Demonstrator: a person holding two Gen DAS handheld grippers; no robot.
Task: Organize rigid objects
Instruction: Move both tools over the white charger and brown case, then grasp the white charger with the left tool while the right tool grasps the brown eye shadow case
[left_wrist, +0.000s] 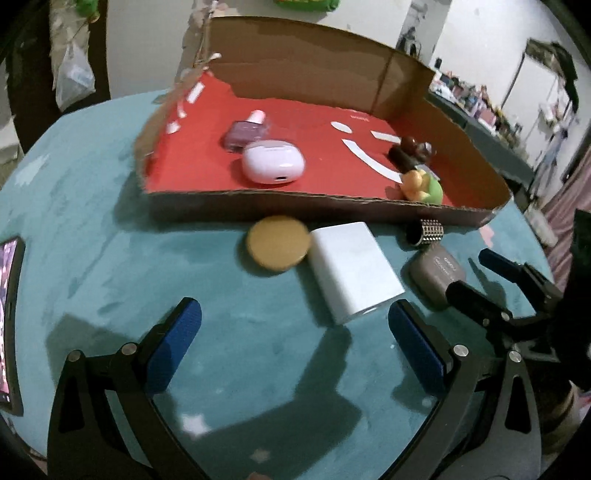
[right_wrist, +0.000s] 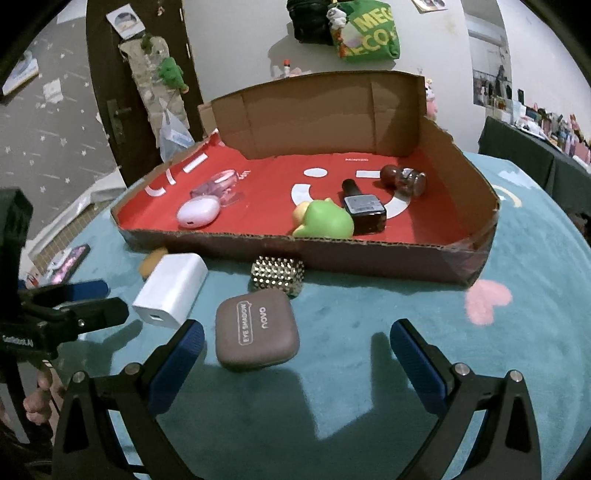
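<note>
Both my left gripper (left_wrist: 295, 339) and my right gripper (right_wrist: 297, 360) are spread wide and empty above the teal cloth (right_wrist: 369, 369), the white charger (left_wrist: 352, 271) just beyond the left one, the eye shadow case (right_wrist: 256, 328) just inside the right one's left finger, both near the cardboard tray (right_wrist: 369, 258).

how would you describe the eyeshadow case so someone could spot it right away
Find the cardboard tray with the red floor on the teal table. On the cloth in front of it sits the eyeshadow case, right of the white charger block. It alone is a grey-brown rounded square with white lettering on its lid.
</note>
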